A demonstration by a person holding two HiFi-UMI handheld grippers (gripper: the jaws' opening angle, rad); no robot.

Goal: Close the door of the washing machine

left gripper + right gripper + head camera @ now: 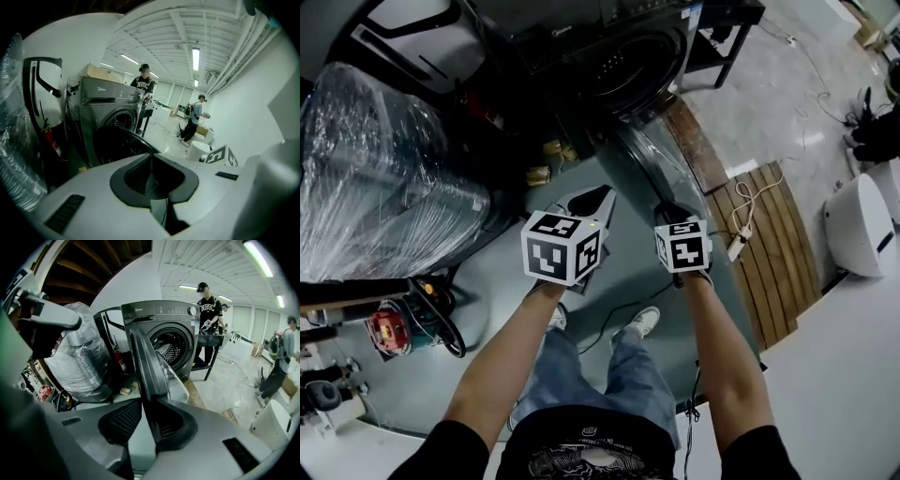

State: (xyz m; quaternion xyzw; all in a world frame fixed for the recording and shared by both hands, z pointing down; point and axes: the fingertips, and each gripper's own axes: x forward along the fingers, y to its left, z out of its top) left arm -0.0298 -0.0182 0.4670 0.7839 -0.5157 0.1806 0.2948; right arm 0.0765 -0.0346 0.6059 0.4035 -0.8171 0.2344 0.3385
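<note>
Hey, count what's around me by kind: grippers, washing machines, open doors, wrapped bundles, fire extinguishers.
grippers: 2, the left gripper and the right gripper
washing machine: 1
open door: 1
plastic-wrapped bundle: 1
fire extinguisher: 1
total: 6

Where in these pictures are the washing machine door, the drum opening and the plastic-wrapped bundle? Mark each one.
washing machine door (146,359): right gripper view, on its dark outer rim.
drum opening (169,350): right gripper view, on the perforated metal inside.
plastic-wrapped bundle (384,159): head view, on its shiny upper side.
</note>
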